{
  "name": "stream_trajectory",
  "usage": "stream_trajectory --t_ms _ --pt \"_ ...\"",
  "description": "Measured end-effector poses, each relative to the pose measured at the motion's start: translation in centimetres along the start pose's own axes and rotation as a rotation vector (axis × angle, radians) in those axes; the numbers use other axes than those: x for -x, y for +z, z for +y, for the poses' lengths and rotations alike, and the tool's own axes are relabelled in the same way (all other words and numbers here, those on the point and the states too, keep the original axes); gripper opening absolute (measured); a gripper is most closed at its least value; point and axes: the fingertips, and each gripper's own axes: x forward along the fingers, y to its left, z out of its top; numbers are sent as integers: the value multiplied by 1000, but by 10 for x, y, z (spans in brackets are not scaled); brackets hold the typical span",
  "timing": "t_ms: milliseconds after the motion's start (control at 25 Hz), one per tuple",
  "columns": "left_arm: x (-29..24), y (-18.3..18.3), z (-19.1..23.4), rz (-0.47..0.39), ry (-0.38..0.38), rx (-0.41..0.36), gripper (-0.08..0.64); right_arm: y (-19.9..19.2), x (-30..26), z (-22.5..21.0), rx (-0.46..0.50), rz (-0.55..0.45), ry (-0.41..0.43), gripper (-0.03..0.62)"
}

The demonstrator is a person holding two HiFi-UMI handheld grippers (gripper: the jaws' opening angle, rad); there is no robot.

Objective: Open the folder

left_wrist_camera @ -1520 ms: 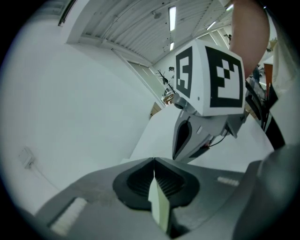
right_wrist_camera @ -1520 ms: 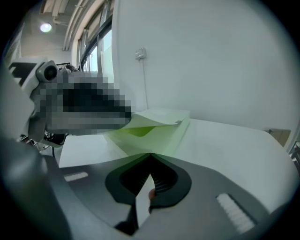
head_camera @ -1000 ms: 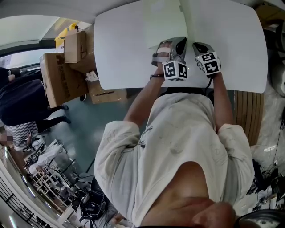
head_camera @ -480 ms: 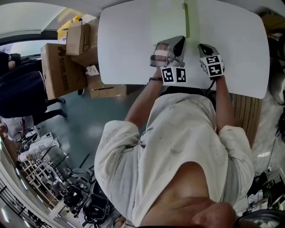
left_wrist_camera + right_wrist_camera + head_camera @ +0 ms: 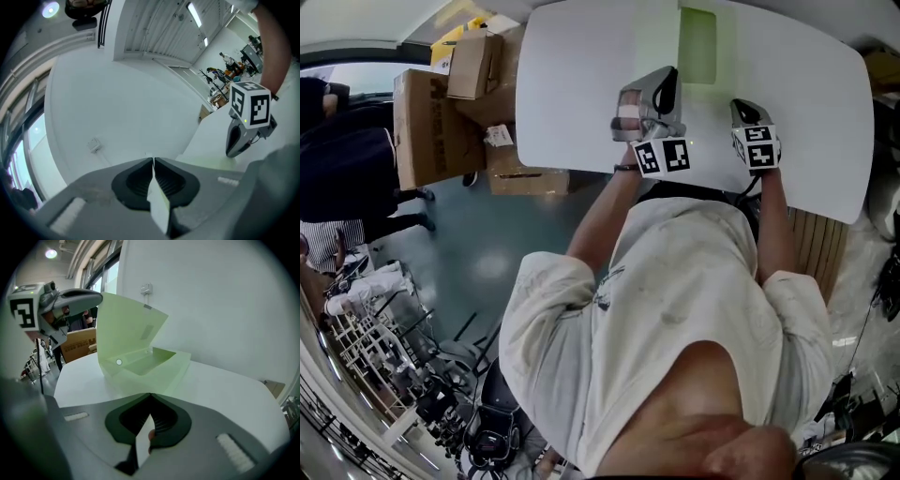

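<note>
Wht tbl (image 5: pixel 572 94); cardbd boxes (image 5: pixel 427 122) on flr beside; bystander (image 5: pixel 337 173) nr.

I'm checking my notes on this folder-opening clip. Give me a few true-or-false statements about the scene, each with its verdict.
1. The left gripper is shut on the folder's cover. True.
2. The folder lies closed and flat. False: the cover stands raised off the lower sheet, which rests on the table.
3. Cardboard boxes stand on the floor beside the table. True.
4. The right gripper has its jaws wide apart. False: they are together, at the folder's near edge.
5. The folder is dark red. False: it is pale green.
</note>
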Motion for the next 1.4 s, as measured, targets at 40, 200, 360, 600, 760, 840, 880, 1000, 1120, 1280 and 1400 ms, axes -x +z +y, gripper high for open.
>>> stream_trajectory --t_ms 40,200,360,600,760,840,880,1000,1120,1280,1400 --pt "1 -2 8 8 21 14 11 1 0 0 5 2 -3 3" --pt "5 -16 37 46 100 59 11 1 -1 0 19 8 -7 3" --pt "11 -33 66 84 171 85 15 3 0 1 37 17 -19 2" --pt "20 -56 96 141 261 127 26 2 3 1 36 18 -34 2" --pt "22 -75 111 182 307 152 32 3 1 0 41 20 -41 2" --pt "24 -85 118 201 323 155 37 3 1 0 40 21 -45 2" --pt "25 -90 120 211 331 151 38 3 1 0 40 22 -46 2" --pt "28 -106 126 246 349 141 43 2 2 -1 49 28 -51 2" --pt "30 -125 135 280 370 157 48 1 -1 2 53 34 -57 2" --pt "31 -149 145 316 401 181 52 2 -4 3 37 42 -63 3" --pt "32 -163 149 345 422 204 57 0 -2 2 41 43 -70 2"
